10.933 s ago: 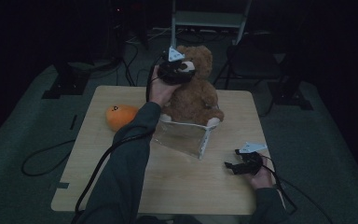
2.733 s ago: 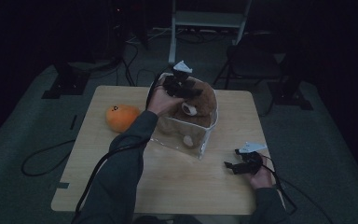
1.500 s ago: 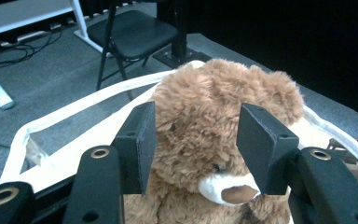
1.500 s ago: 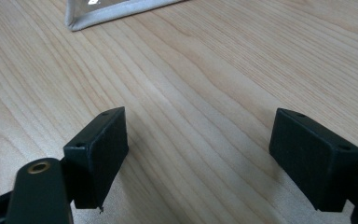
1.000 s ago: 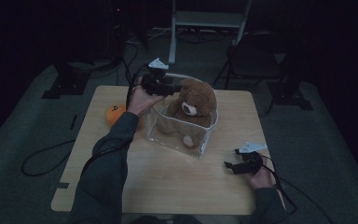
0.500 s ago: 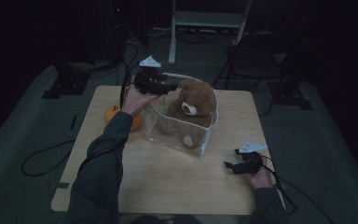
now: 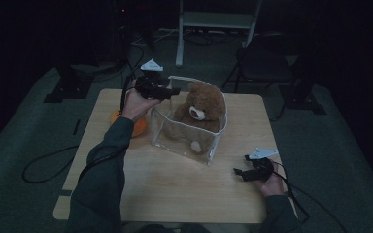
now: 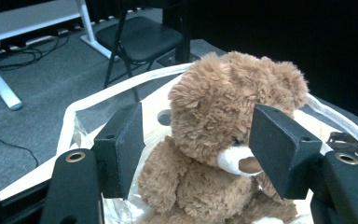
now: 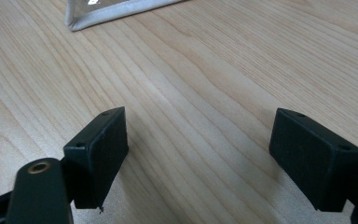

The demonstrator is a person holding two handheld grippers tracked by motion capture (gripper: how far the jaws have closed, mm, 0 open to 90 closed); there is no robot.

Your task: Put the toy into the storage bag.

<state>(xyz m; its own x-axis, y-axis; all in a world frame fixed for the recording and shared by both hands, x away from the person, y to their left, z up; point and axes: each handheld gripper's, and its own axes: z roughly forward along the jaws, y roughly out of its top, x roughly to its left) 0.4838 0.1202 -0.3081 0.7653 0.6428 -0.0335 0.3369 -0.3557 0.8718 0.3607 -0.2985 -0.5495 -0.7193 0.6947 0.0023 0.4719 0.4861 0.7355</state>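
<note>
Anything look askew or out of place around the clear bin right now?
Nothing stands out. The brown plush teddy bear sits upright inside the clear soft-walled plastic bin, and the bin stands square on the wooden table.

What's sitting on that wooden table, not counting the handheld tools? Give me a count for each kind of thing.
Brown teddy bear: 1
Clear box with the bear sitting inside: 1
Orange soft toy, partly hidden behind the left forearm: 1
Total: 3
</note>
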